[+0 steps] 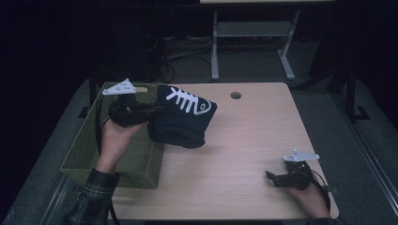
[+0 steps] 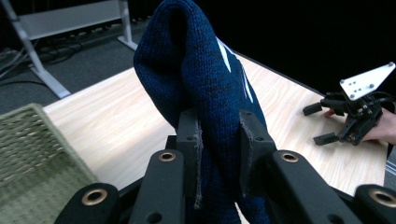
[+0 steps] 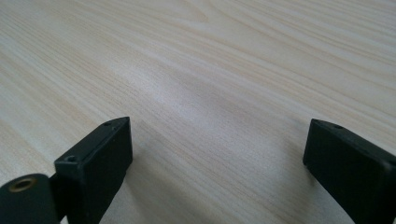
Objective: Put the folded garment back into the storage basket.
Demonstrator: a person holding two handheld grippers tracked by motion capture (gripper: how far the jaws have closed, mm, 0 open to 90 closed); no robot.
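Observation:
A dark blue knitted cloth [image 1: 183, 119] with a white fish-bone print hangs in the air over the table's left part, just right of the green basket [image 1: 89, 154]. My left gripper [image 1: 152, 111] is shut on its left edge, and in the left gripper view the knit [image 2: 196, 79] is pinched between the two jaws and rises above them. My right gripper [image 1: 272, 177] rests low over the table near the front right corner, open, with bare wood between its jaws [image 3: 217, 154]. It also appears far off in the left gripper view as the right gripper [image 2: 322, 123].
The light wooden table [image 1: 244, 154] has a round cable hole [image 1: 235, 95] near its far edge. The woven green basket overhangs the table's left side. A white desk frame [image 1: 253, 33] and cables stand on the dark floor behind.

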